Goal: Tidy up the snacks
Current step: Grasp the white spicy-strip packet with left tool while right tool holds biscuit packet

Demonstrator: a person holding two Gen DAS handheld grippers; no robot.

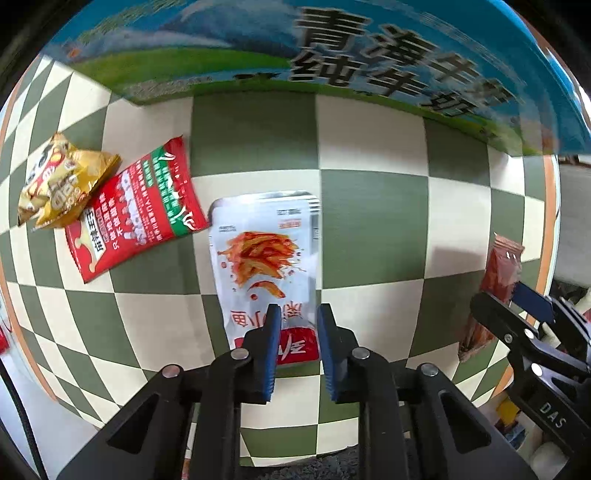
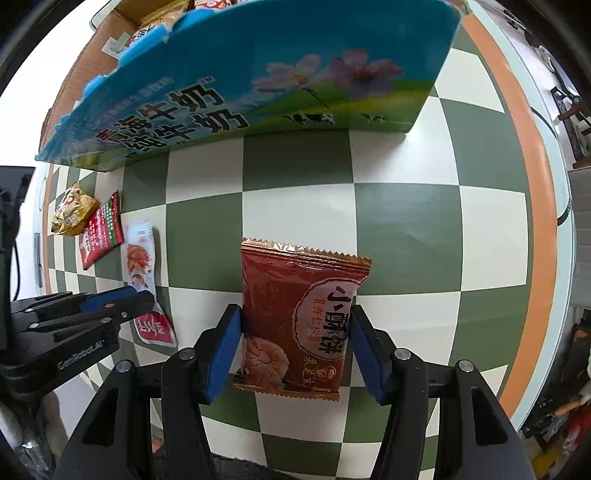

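Note:
A white packet (image 1: 264, 251) printed with red-orange strips lies lengthwise on the checkered table (image 1: 373, 221). My left gripper (image 1: 299, 310) points down over its red lower end, with both blue pads pinching that end. The right wrist view shows the same left gripper (image 2: 142, 295) over the white packet (image 2: 140, 254). My right gripper (image 2: 293, 310) is shut on a red-brown pastry packet (image 2: 295, 295), its pads pressing on the packet's two side edges. In the left wrist view that red-brown packet (image 1: 498, 266) stands upright in the right gripper (image 1: 496, 291) at the right edge.
A blue milk carton box (image 2: 258, 74) printed with flowers stands at the back and holds several snacks (image 2: 162, 16); it also spans the top as the box (image 1: 369, 55). A yellow packet (image 1: 62, 181) and a red-green packet (image 1: 136, 210) lie at the left. The table's orange rim (image 2: 535, 221) curves along the right.

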